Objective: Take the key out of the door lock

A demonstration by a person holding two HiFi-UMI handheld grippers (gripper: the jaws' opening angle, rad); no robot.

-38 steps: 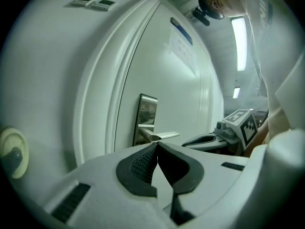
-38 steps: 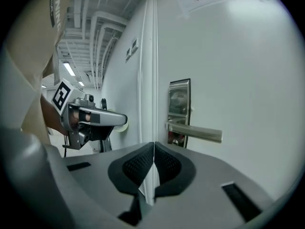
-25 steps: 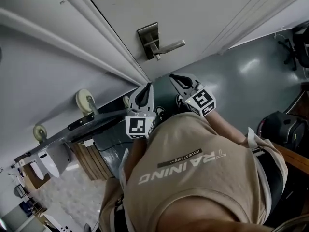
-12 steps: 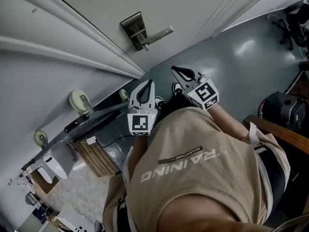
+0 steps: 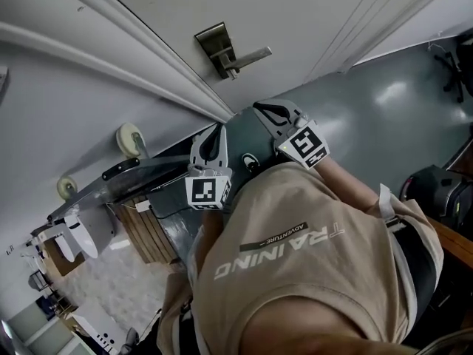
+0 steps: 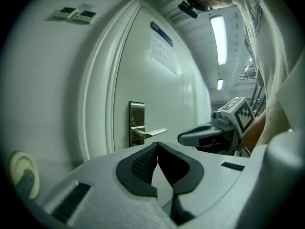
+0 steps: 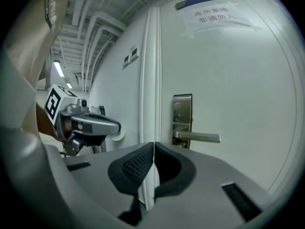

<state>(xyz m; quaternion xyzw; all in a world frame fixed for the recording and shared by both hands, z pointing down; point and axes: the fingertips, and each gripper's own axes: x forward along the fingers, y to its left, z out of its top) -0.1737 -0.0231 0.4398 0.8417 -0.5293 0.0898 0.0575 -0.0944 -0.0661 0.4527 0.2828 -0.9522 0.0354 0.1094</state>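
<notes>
A person in a tan shirt (image 5: 295, 250) stands in front of a white door (image 5: 295, 13) and holds 2 claws out toward it. The left gripper (image 5: 219, 133) is clenched tight, its 2 black pads pressed together with nothing in between. The right gripper (image 5: 260, 109) is clenched the same way and also holds nothing. Both claws point at the door, side by side and a little apart, and neither one touches it. The metal lock plate (image 5: 216, 46) sits on the door past the claw tips, with a long silver handle (image 5: 251, 55) sticking out from it. The key is too small to make out on the lock plate in any view. The right gripper is nearer the handle than the left one. A grey floor (image 5: 384, 117) shows below the door.
</notes>
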